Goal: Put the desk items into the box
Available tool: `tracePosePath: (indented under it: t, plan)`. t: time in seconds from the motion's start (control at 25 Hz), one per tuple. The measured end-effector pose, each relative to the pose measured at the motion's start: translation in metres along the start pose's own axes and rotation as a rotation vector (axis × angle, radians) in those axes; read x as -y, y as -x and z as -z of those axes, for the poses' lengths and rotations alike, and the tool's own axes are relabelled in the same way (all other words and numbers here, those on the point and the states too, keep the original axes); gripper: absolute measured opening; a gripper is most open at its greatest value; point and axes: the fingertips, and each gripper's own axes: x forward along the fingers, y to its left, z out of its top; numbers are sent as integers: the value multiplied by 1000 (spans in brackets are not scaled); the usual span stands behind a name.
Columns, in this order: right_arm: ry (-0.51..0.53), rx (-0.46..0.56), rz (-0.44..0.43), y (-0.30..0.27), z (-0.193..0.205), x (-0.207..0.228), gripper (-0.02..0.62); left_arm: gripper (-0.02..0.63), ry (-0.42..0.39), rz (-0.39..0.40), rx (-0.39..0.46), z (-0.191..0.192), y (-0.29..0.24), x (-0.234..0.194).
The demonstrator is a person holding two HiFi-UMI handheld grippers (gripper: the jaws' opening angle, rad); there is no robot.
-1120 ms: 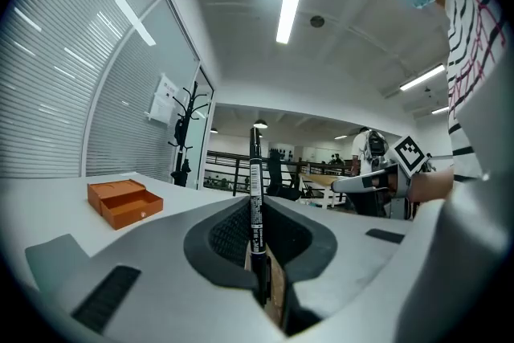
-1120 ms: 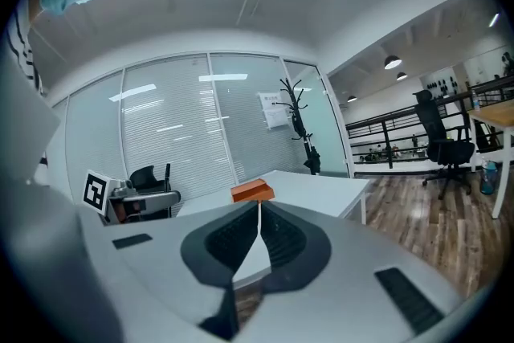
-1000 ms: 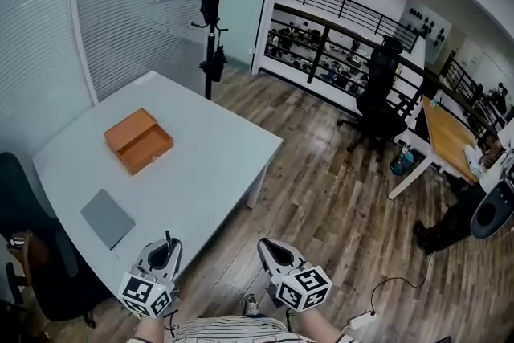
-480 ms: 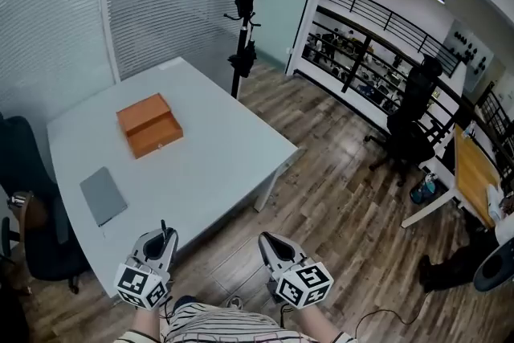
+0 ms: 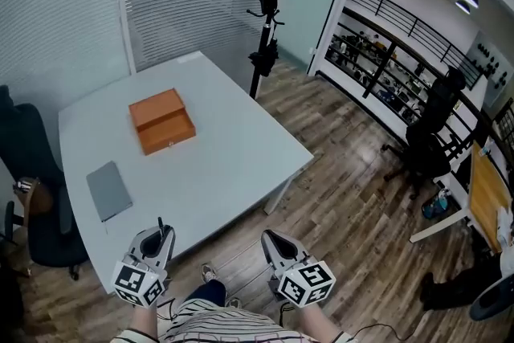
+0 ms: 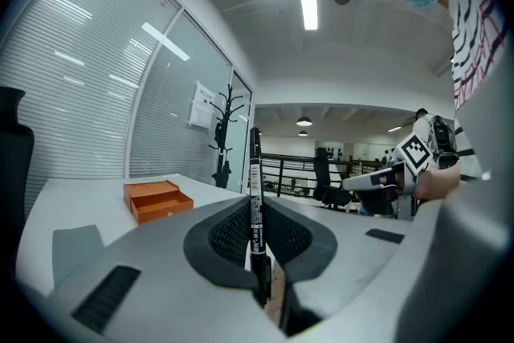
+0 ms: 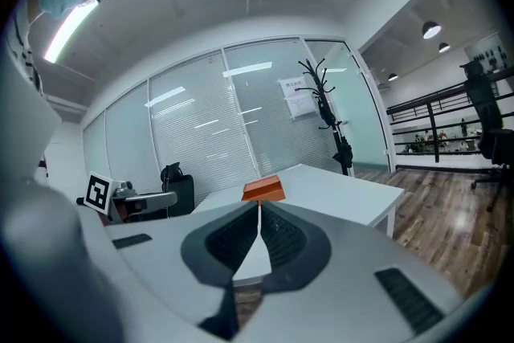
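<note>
Clamping a black pen (image 6: 255, 197) upright between its jaws, the left gripper (image 5: 158, 237) hangs at the near edge of the table (image 5: 233, 157). The right gripper (image 5: 273, 243) is beside it over the floor, jaws pressed together on nothing. The orange box (image 5: 163, 120) sits far back on the table, well apart from both, with a grey pad (image 5: 109, 190) lying nearer, to its left.

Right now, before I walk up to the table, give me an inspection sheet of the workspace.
Surface: white table.
Job's things: orange box and grey pad lie apart on the table; black marker stands upright in the left gripper.
Clutter: nothing seen.
Grippers: left gripper shut on the marker; right gripper shut, empty.
Cables: nothing seen on the table.
Surroundings: coat stand, black chair, wooden floor.
</note>
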Motion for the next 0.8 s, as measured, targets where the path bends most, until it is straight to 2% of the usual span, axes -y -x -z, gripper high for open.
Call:
tracePosePath:
  t: [0.48,0.8]
  plan:
    - [41,-24,-57,-103,-41,20,28,38,18,-21,33,-26,-69,-70]
    - [56,-42,-116,-181,-54,12,28,38,29,-80,29,-30,-77,-128]
